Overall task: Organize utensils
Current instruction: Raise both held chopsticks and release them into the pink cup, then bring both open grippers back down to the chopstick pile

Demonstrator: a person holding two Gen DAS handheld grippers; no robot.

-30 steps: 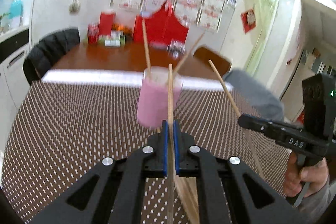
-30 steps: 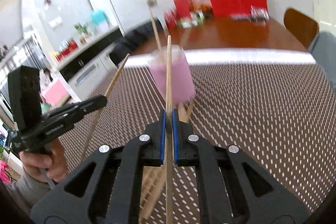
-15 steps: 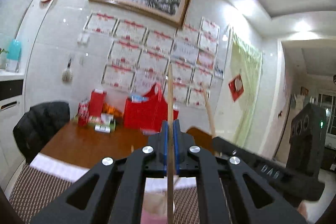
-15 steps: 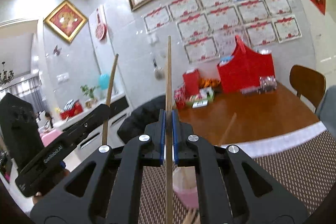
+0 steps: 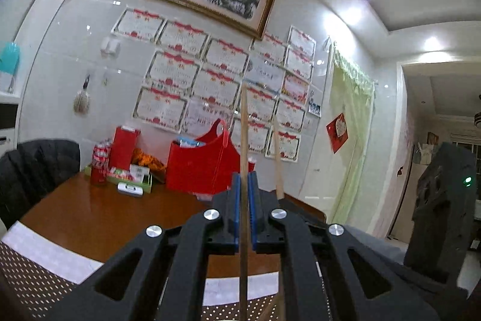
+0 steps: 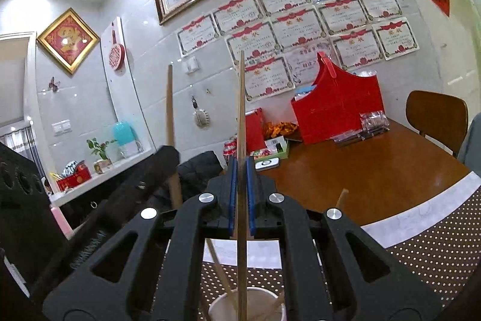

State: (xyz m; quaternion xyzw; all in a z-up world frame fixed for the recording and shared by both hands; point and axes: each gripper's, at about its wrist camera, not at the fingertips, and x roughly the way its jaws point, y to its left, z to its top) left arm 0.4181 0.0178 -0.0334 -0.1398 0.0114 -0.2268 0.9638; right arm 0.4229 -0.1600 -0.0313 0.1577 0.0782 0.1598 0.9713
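My left gripper point(image 5: 244, 188) is shut on a wooden chopstick point(image 5: 243, 134) that stands upright. My right gripper point(image 6: 240, 173) is shut on another wooden chopstick point(image 6: 240, 110), also upright, with its lower end over the white rim of the cup point(image 6: 216, 304) at the bottom of the right wrist view. The cup holds several chopsticks point(image 6: 218, 266). The right gripper with its chopstick point(image 5: 278, 158) shows just right of mine in the left wrist view. The left gripper's body point(image 6: 144, 170) and its chopstick point(image 6: 170, 110) show at the left of the right wrist view.
A dotted brown cloth point(image 6: 436, 254) covers the near table. Beyond it is a bare wooden tabletop point(image 5: 90, 215) with a red basket point(image 5: 198, 167), cans and boxes. A wooden chair point(image 6: 436, 116) stands at the right, a dark jacket on a chair point(image 5: 36, 167) at the left.
Both grippers have tilted upward, turning their chopsticks from leaning toward the pink cup to upright. The cup has dropped from mid-view to beneath the grippers.
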